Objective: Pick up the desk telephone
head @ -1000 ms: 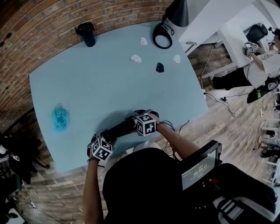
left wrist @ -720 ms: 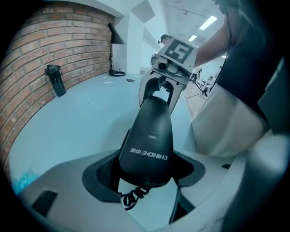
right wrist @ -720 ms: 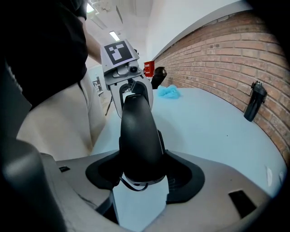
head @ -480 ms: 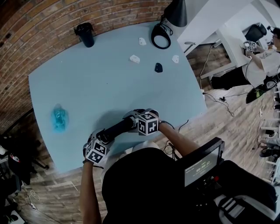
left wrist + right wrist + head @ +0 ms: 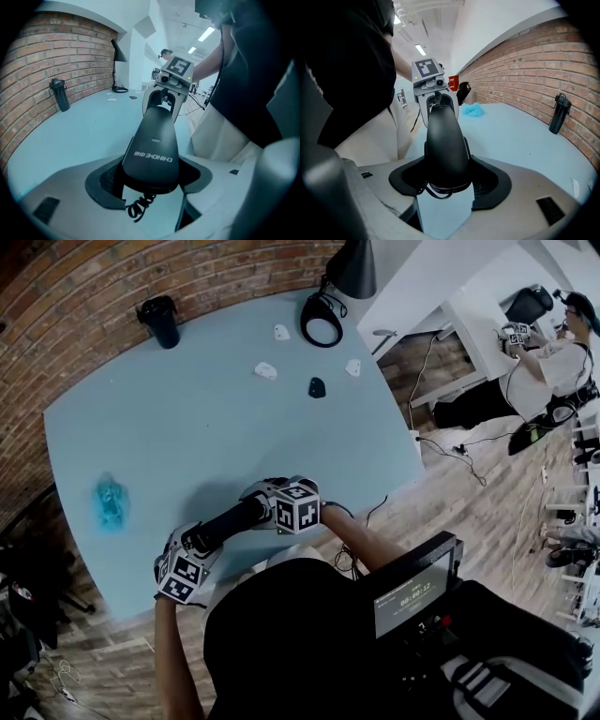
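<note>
Telephone handset (image 5: 230, 521) held at the bench's (image 5: 187, 409) near edge.
Left gripper (image 5: 152, 180) and right gripper (image 5: 447, 180) each clamp one end, as before; bottle (image 5: 159, 322) at far-left corner.

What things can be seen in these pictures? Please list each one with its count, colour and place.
smooth flat table: one, light blue, in front of a brick wall
tall cylindrical bottle: one, black, far left corner of the table
desk lamp with round base: one, black, far right corner
small lumpy pieces: three, white, near the lamp
small rounded piece: one, black, among the white pieces
crumpled soft thing: one, blue, left side of the table
plastic telephone handset: one, black, held at both ends by the table's near edge
other person: one, white top, far right
left tongs: grey, shut on the handset
right tongs: grey, shut on the handset
</note>
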`<action>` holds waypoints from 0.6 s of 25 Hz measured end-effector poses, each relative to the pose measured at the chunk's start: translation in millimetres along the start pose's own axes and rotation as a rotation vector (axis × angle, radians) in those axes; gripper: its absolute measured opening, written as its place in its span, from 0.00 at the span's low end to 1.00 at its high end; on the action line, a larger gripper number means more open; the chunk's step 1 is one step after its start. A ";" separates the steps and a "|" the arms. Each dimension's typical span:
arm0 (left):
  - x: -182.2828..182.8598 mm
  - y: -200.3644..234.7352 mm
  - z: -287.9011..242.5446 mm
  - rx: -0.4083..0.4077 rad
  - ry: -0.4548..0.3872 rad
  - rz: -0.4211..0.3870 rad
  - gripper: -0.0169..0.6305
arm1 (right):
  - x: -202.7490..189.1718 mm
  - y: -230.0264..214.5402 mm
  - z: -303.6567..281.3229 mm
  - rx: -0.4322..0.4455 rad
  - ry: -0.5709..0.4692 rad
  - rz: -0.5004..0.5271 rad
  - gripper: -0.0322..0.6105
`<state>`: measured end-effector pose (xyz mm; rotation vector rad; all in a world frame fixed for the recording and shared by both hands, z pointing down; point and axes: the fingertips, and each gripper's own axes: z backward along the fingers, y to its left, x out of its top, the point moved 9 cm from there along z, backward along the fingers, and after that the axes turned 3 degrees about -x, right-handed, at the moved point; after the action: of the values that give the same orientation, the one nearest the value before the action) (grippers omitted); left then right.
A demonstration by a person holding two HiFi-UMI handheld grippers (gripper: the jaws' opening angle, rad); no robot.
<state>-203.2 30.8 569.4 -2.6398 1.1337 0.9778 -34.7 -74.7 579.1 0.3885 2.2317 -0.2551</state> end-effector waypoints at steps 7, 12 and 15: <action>1.6 -0.8 11.4 -0.028 -0.081 0.005 0.53 | 9.7 3.9 8.7 -0.006 -0.058 -0.011 0.47; 4.5 -0.7 20.7 -0.038 -0.124 -0.002 0.53 | 18.3 6.5 14.9 -0.017 -0.094 -0.012 0.47; 6.6 -1.5 27.9 -0.036 -0.161 -0.014 0.53 | 22.9 6.7 18.2 -0.013 -0.118 -0.012 0.47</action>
<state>-213.3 37.1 543.3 -2.5385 1.0697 1.1937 -33.1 -69.7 549.5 0.3440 2.1198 -0.2631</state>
